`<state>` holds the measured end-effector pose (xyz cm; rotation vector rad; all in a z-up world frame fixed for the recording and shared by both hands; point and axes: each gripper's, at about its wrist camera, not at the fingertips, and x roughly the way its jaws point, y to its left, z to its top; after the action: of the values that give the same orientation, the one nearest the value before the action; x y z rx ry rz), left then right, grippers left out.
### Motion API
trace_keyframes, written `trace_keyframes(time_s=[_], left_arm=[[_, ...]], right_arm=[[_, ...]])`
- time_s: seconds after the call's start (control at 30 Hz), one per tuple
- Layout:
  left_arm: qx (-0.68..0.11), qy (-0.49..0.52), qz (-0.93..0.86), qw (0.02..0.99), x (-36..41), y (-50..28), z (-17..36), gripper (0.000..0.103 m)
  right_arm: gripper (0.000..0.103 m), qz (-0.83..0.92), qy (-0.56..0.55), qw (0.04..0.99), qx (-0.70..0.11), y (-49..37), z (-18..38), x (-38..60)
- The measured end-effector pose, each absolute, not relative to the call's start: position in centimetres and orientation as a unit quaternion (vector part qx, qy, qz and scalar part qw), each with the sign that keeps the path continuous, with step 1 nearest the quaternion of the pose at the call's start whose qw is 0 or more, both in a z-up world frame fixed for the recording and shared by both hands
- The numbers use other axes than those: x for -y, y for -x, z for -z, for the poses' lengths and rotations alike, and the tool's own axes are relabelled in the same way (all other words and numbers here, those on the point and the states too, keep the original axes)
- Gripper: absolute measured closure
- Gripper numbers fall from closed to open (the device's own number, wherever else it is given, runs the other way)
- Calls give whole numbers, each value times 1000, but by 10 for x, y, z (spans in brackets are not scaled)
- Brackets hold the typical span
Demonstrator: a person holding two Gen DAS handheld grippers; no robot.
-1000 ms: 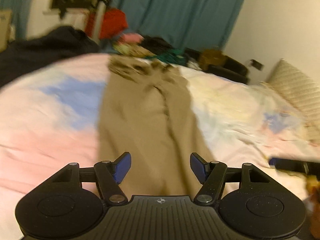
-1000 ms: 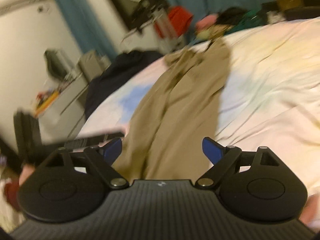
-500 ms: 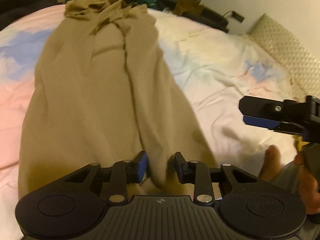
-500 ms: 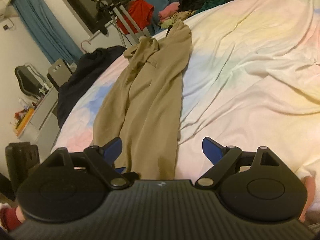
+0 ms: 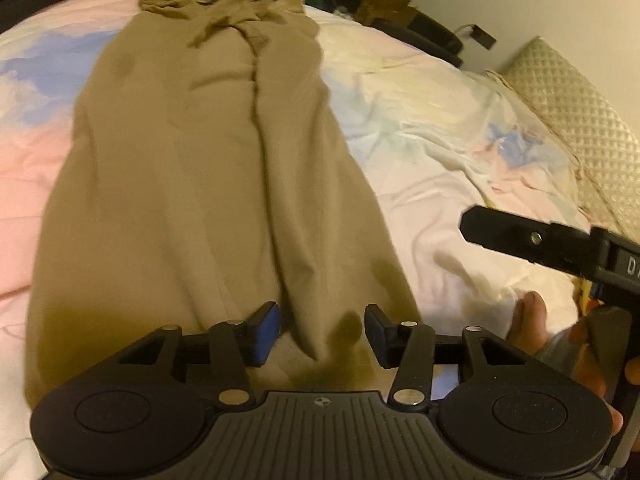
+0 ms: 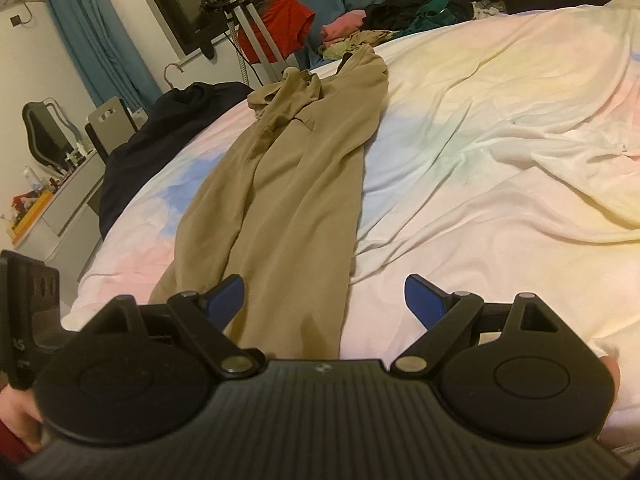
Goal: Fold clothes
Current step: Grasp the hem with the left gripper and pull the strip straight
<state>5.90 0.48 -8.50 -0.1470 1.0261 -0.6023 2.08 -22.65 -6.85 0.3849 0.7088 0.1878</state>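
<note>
- Two hand-held grippers hover at the near end of tan trousers (image 5: 208, 184) laid lengthwise on the bed (image 5: 432, 152), legs together, waistband bunched at the far end.
- Left hand-held gripper (image 5: 322, 334): its blue-padded fingers (image 5: 267, 334) stand apart, with a raised fold of the trouser hem between them; neither pad is visibly pressing the cloth.
- Right hand-held gripper (image 6: 324, 300): fingers spread wide, one over the right edge of the trouser leg, the other over bare sheet just beside it. It grips nothing.
- Seen from the left wrist view, the right one (image 5: 532, 240) comes in from the right as a black bar above the sheet, near the trousers but apart from them.
- Writing: a pale "D" shows on that black body at the frame edge, the rest cut off; in the right wrist view, the left unit's side (image 6: 24, 320) carries marks like "AS", too small to be sure of. A small round emblem sits on each ribbed housing; I cannot read it.
- Sheet (image 6: 500, 128) is pastel, pink, yellow and blue patches, wrinkled.
- Beyond the bed: a heap of clothes (image 6: 384, 20), a red garment (image 6: 280, 24) on a stand, teal curtains (image 6: 100, 32), a dark garment (image 6: 160, 120) over the bed's left edge, a quilted headboard (image 5: 576, 100).
</note>
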Motion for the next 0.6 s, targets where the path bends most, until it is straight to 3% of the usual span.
trace_keyframes(time_s=[0.03,0.07,0.13,0.37,0.6], left_arm=[[-485,70,280,826,-5,-60,87,77],[-485,73,275,827,-7,-60,87,89],[-482,86,272,829,-13,-59,83,98],[-466,167,276,824,-35,-52,60,99],[-512,137,229,816,-36,-59,77,95]], right_arm=[[14,-90,-187,916,-344,-20,68,227],[14,-90,-187,916,-343,-20,68,227],[14,-89,-186,917,-341,-19,68,227],[14,-88,-192,917,-338,-17,67,231],[14,-104,-210,907,-350,-20,71,233]])
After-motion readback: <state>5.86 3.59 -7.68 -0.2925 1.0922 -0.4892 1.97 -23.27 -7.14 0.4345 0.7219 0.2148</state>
